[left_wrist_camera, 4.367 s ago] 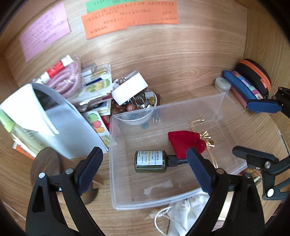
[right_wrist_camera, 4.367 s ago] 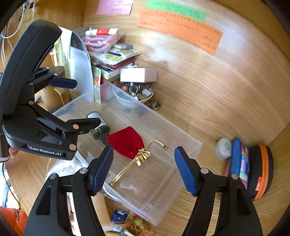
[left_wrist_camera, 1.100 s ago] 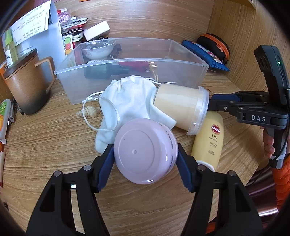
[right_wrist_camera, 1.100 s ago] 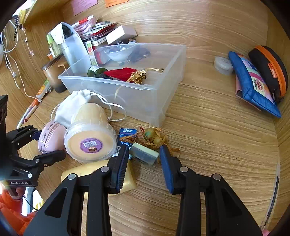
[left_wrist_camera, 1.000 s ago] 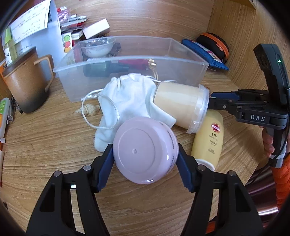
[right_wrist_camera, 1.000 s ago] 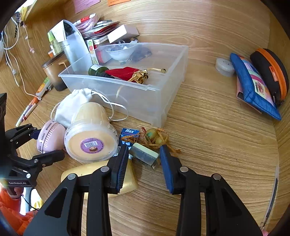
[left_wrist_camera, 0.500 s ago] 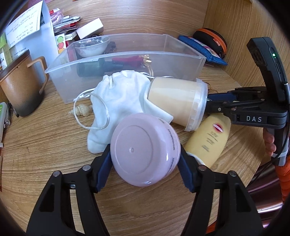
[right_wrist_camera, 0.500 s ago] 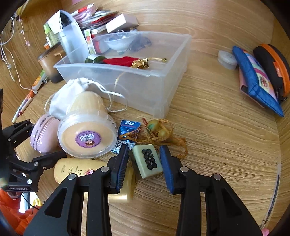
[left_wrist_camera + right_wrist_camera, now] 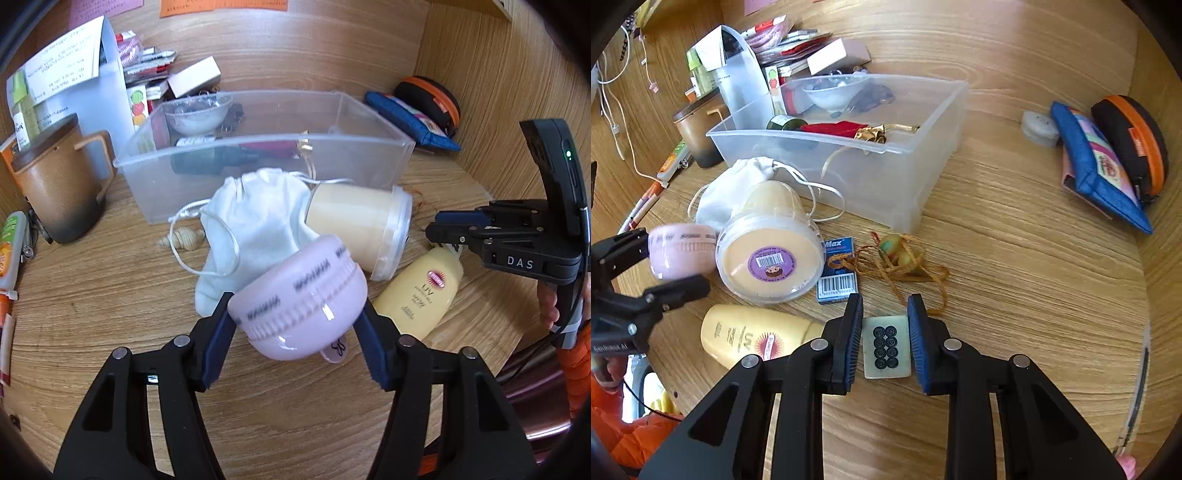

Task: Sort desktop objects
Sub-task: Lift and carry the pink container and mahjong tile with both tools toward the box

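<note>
The pale mahjong tile (image 9: 886, 346), its face of eight dark circles turned up, sat clamped between the blue pads of the right gripper (image 9: 885, 343), whose jaws had just been closing and now pressed on both of its long sides above the wooden desk (image 9: 1034, 295). To the left, the left gripper (image 9: 295, 332) had its jaws about half open and gripped the pink jar (image 9: 301, 301) by its sides, the jar tilted so its ribbed wall faced the camera and blurred in both views. Just behind the tile lay a small blue box (image 9: 837, 269) with a barcode and a tangle of brown cord (image 9: 897, 264) around a greenish bead. Beside these, a cream tub (image 9: 772, 251) lay on its side with its purple-labelled bottom towards the right wrist camera, resting against a white drawstring pouch (image 9: 255, 229). A yellow sunscreen bottle (image 9: 421, 291) lay flat on the desk in front of the tub. Further back stood the clear plastic bin (image 9: 905, 184), holding a dark green bottle (image 9: 785, 123), a red velvet pouch (image 9: 831, 128) with a gold tie and a small bowl (image 9: 833, 92). Left of the bin stood a brown mug (image 9: 59, 184); far to the right a blue pouch (image 9: 1100, 173) and a black-and-orange case (image 9: 1134, 140) leaned together.
</note>
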